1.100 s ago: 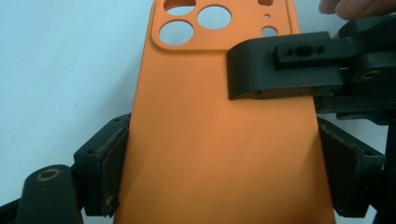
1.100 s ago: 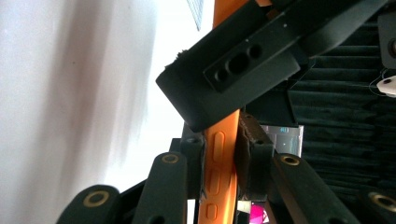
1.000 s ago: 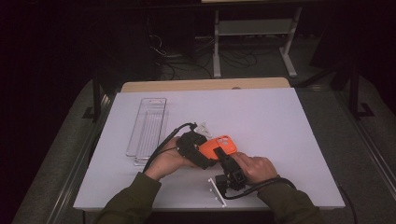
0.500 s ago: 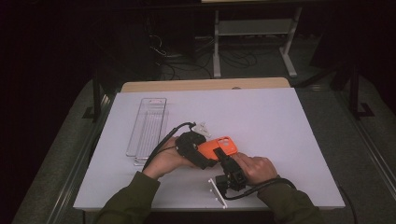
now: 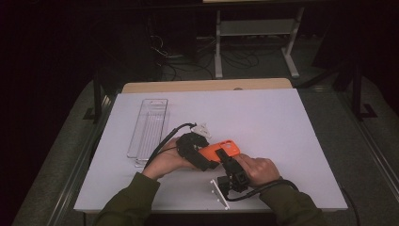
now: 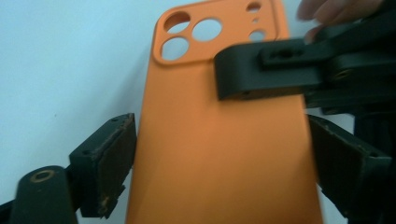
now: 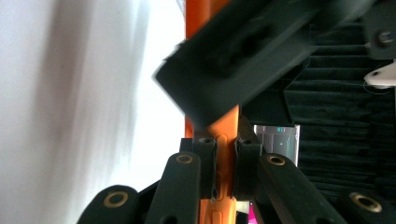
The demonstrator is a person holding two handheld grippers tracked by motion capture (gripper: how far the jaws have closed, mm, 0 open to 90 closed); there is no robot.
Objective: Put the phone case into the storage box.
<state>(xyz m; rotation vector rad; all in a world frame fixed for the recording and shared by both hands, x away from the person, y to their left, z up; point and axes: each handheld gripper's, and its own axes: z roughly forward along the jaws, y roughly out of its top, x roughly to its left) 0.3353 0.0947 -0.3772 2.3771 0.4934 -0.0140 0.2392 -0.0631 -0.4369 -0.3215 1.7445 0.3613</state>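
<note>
An orange phone case [image 5: 225,149] with camera cut-outs is held just above the white table between both hands. In the left gripper view the case's back [image 6: 219,154] lies between the jaws of my left gripper [image 6: 224,163]. Those jaws have just been opening, and their pads stand beside the case's long edges without pressing. My right gripper [image 7: 226,161] is shut on one thin edge of the case [image 7: 227,140]. One of its jaws [image 6: 261,70] lies across the case's back. From above, my left gripper [image 5: 209,160] meets my right gripper [image 5: 227,161] at the case.
A clear plastic tray [image 5: 148,127] lies on the white table top [image 5: 282,127] to the left of the hands. A wooden strip [image 5: 202,85] runs along the far edge. Cables and a metal stand [image 5: 254,28] sit on the dark floor beyond.
</note>
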